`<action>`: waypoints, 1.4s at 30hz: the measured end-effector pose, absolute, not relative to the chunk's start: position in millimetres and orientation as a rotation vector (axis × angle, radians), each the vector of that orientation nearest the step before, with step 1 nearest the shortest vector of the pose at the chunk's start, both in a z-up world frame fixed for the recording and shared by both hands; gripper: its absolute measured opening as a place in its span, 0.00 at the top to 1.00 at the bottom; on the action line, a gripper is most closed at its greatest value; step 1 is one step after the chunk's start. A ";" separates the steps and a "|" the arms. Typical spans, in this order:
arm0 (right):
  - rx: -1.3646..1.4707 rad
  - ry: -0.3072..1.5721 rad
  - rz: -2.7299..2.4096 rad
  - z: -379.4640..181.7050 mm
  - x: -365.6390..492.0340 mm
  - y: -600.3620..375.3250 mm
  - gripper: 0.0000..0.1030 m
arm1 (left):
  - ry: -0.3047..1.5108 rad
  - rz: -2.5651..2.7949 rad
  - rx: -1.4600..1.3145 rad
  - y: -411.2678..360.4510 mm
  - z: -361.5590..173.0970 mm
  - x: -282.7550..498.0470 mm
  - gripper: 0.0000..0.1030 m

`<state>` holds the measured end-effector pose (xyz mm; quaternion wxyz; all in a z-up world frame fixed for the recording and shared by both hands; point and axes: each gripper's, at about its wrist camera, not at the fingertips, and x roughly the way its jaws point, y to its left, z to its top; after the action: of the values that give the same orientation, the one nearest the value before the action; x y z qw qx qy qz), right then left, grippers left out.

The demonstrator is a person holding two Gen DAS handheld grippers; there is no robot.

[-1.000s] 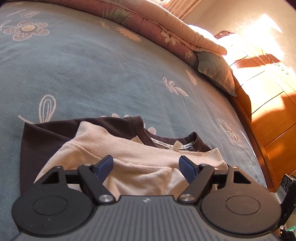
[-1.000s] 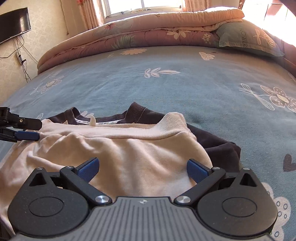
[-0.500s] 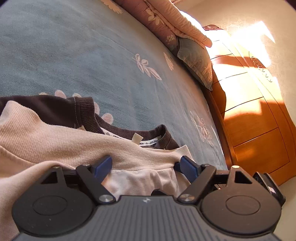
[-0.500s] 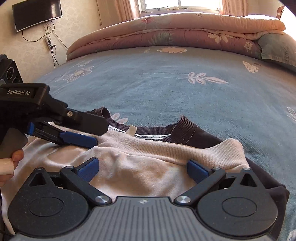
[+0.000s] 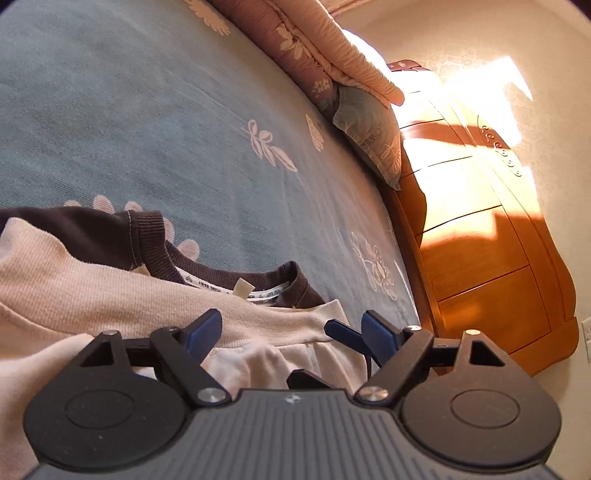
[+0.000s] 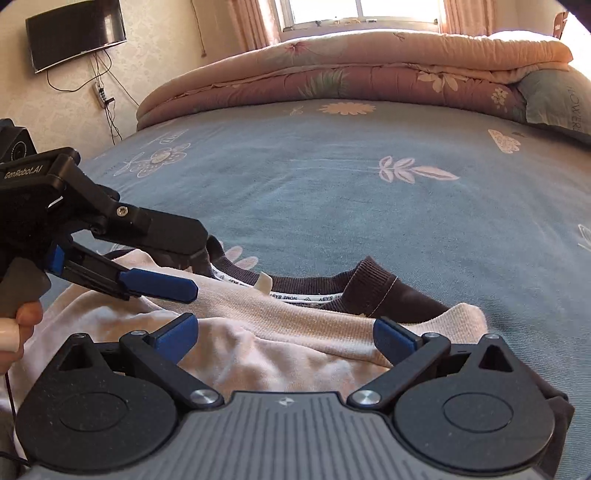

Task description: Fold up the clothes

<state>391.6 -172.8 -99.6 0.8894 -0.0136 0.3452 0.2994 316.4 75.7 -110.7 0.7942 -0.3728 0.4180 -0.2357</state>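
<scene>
A cream garment (image 6: 266, 343) lies folded over a dark brown shirt (image 6: 373, 291) on the blue bed sheet (image 6: 332, 192). In the left wrist view the cream cloth (image 5: 110, 295) and the brown collar (image 5: 291, 277) lie just ahead of my left gripper (image 5: 291, 332), which is open above the cloth. My right gripper (image 6: 284, 334) is open over the cream garment's upper edge. The left gripper also shows in the right wrist view (image 6: 162, 273), open over the garment's left part. One right fingertip (image 5: 343, 332) pokes into the left wrist view.
A rolled pink quilt (image 6: 351, 74) and a pillow (image 6: 554, 103) lie at the bed's far side. A wooden headboard (image 5: 480, 258) stands past the bed's right edge. A wall television (image 6: 74, 33) hangs at the back left.
Both grippers have moved closer together over the garment's collar end, and the left gripper has come further into the right wrist view. Both jaws stay open.
</scene>
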 end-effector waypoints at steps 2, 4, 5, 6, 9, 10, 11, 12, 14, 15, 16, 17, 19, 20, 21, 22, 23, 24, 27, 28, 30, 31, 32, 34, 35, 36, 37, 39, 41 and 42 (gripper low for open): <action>-0.016 0.727 0.642 -97.2 387.9 -177.3 0.00 | 0.895 -0.485 -0.788 79.3 -108.2 307.4 0.19; -0.006 0.758 0.640 -101.2 393.6 -175.7 0.00 | 0.888 -0.455 -0.774 82.8 -110.3 298.6 0.19; 0.002 0.779 0.638 -105.3 398.6 -173.5 0.00 | 0.894 -0.428 -0.773 85.9 -114.2 294.7 0.19; 0.012 0.801 0.633 -111.8 406.0 -170.8 0.00 | 0.909 -0.387 -0.769 89.3 -119.3 292.2 0.19; 0.026 0.802 0.606 -123.0 420.8 -166.2 0.00 | 0.913 -0.316 -0.769 99.3 -129.3 287.8 0.24; 0.034 0.803 0.597 -121.6 422.1 -166.4 0.00 | 0.909 -0.306 -0.772 102.0 -126.1 285.9 0.24; 0.031 0.804 0.579 -117.2 419.4 -166.9 0.00 | 0.908 -0.294 -0.772 104.4 -120.3 283.6 0.24; 0.021 0.803 0.559 -111.9 415.3 -167.4 0.00 | 0.899 -0.297 -0.757 105.1 -113.7 281.0 0.24; -0.028 0.789 0.556 -101.5 395.7 -171.5 0.00 | 0.875 -0.324 -0.714 103.9 -99.2 274.2 0.22; -0.055 0.781 0.558 -96.3 384.8 -173.8 0.00 | 0.871 -0.345 -0.692 100.9 -93.4 268.8 0.21; -0.069 0.781 0.560 -93.8 372.4 -177.4 0.00 | 0.869 -0.367 -0.666 97.1 -88.6 262.9 0.20; -0.075 0.786 0.562 -92.6 359.3 -181.6 0.00 | 0.868 -0.389 -0.640 93.2 -83.8 257.0 0.19; -0.068 0.805 0.554 -96.1 336.9 -190.3 0.00 | 0.876 -0.387 -0.580 85.7 -86.1 247.0 0.18; -0.057 0.819 0.539 -100.6 325.1 -195.7 0.00 | 0.882 -0.380 -0.549 81.9 -88.5 242.2 0.18; -0.045 0.836 0.521 -106.0 315.9 -200.5 0.00 | 0.906 -0.357 -0.528 80.5 -96.1 239.1 0.18; -0.039 0.845 0.497 -110.7 308.0 -204.8 0.00 | 0.921 -0.336 -0.534 82.9 -103.0 236.8 0.18; -0.039 0.847 0.465 -114.0 300.4 -208.6 0.00 | 0.926 -0.320 -0.551 86.5 -108.0 234.5 0.23; -0.027 0.849 0.447 -113.4 294.2 -211.5 0.00 | 0.931 -0.305 -0.568 90.2 -113.1 232.2 0.24; 0.032 0.845 0.434 -105.1 276.2 -218.5 0.00 | 0.898 -0.315 -0.525 87.2 -93.8 217.9 0.22; 0.055 0.826 0.451 -100.2 269.0 -219.6 0.00 | 0.876 -0.329 -0.489 84.0 -85.0 212.1 0.20; 0.062 0.812 0.469 -97.5 261.3 -216.5 0.00 | 0.853 -0.344 -0.434 76.2 -77.4 201.8 0.18; 0.062 0.808 0.476 -96.9 258.1 -214.4 0.00 | 0.850 -0.347 -0.411 72.5 -76.9 197.1 0.18; 0.055 0.819 0.472 -100.3 256.8 -211.3 0.00 | 0.865 -0.338 -0.403 71.1 -80.8 194.7 0.18; 0.034 0.856 0.454 -110.9 255.9 -204.0 0.00 | 0.928 -0.305 -0.420 71.9 -96.5 192.9 0.18; 0.023 0.874 0.445 -116.3 255.5 -200.3 0.00 | 0.939 -0.303 -0.442 74.5 -102.6 190.7 0.19; 0.002 0.865 0.436 -119.7 252.7 -197.6 0.00 | 0.930 -0.307 -0.464 77.6 -106.1 187.4 0.19; -0.022 0.856 0.432 -121.0 249.7 -195.1 0.00 | 0.934 -0.313 -0.483 80.6 -105.3 185.0 0.19; -0.062 0.859 0.428 -121.6 246.7 -191.5 0.00 | 0.927 -0.327 -0.493 86.5 -96.0 182.4 0.18; -0.062 0.861 0.424 -122.1 246.5 -192.0 0.00 | 0.889 -0.322 -0.485 96.1 -84.5 181.4 0.18; -0.052 0.861 0.420 -122.0 246.8 -193.1 0.00 | 0.869 -0.309 -0.498 103.9 -80.8 182.4 0.18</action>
<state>246.8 -193.1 -122.0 0.8871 -0.0249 0.4143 0.2023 182.4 103.9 -80.8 0.8658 -0.2377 0.4150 -0.1475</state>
